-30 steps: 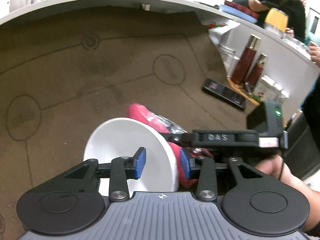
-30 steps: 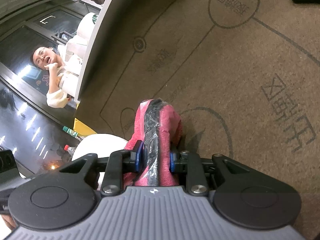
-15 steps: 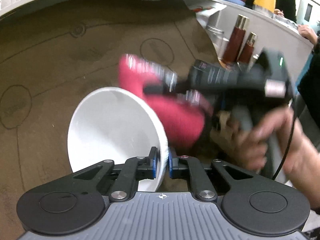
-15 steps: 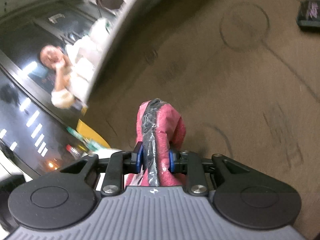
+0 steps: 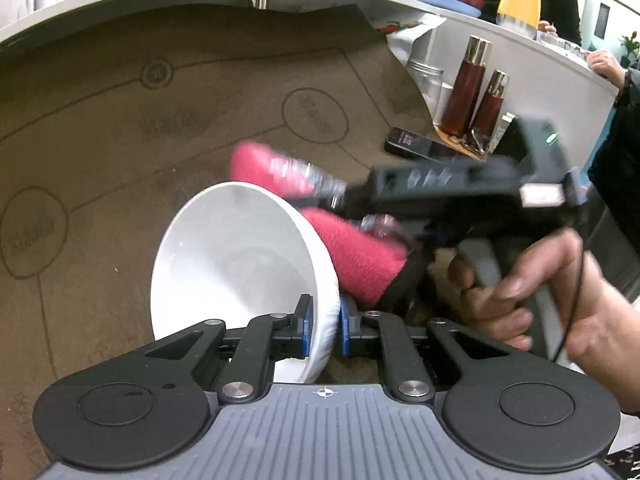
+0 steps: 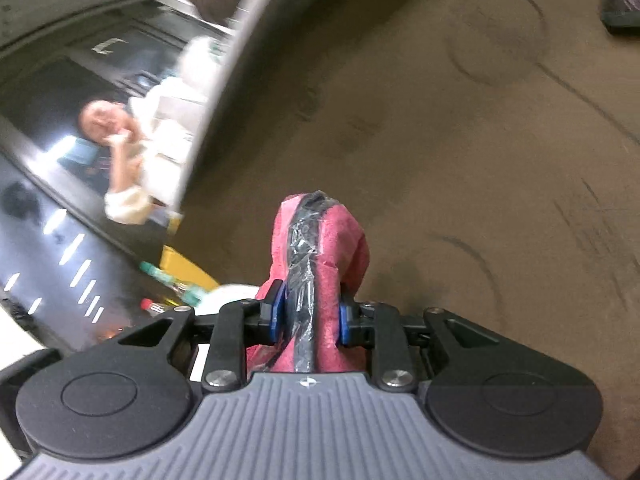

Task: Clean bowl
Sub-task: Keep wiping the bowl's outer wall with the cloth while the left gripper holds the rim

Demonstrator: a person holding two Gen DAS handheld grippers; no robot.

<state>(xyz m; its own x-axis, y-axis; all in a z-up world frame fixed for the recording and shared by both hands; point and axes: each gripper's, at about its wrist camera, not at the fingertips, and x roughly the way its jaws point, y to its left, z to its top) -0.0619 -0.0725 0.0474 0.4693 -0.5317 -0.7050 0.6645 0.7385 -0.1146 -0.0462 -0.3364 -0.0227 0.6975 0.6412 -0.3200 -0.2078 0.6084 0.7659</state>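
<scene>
My left gripper [image 5: 323, 322] is shut on the rim of a white bowl [image 5: 236, 256] and holds it tilted above the brown mat. My right gripper [image 6: 307, 317] is shut on a folded pink cloth [image 6: 320, 256] bound with clear and black tape. In the left wrist view that cloth [image 5: 352, 256] sits just right of the bowl's rim, held by the other gripper's black body [image 5: 460, 192], blurred by motion. A sliver of the bowl [image 6: 230, 296] shows left of the cloth in the right wrist view.
A brown mat [image 5: 120, 128] with printed circles covers the table. A black phone [image 5: 420, 146] lies at the mat's right edge. Two dark red bottles [image 5: 472, 92] and a metal tin [image 5: 426, 80] stand beyond it. People sit behind the white counter [image 5: 520, 52].
My left gripper closed on the bowl's rim and lifted and tilted the bowl. My right gripper rose with the cloth and now sweeps beside the bowl's right rim.
</scene>
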